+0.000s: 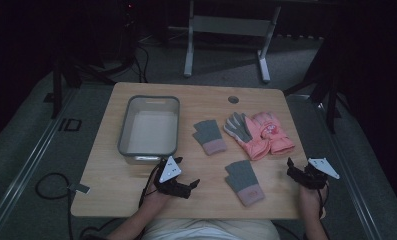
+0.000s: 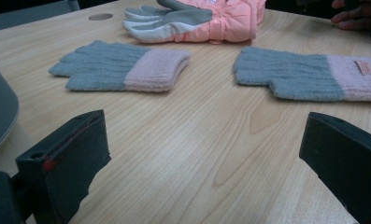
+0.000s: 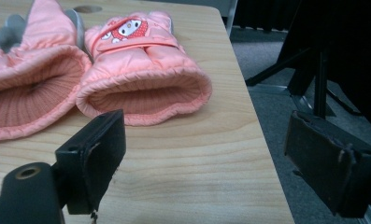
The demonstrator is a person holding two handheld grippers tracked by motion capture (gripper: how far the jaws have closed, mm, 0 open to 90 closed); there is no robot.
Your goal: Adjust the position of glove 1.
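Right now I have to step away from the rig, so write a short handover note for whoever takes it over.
Left gripper: open, holding nothing, low over the table's near edge, in front of the grey bin.
Right gripper: open, holding nothing, at the near right, facing the pink padded gloves.
Two grey-and-pink knit gloves lie flat: one mid-table, one nearer.
Done: nothing; no glove lies in the bin.
Left: probably all four gloves still to be picked up.

My matt black plastic jaws hover over smooth, pale wood table; knit gloves look woolly, pink mittens puffy, slightly shiny cloth.
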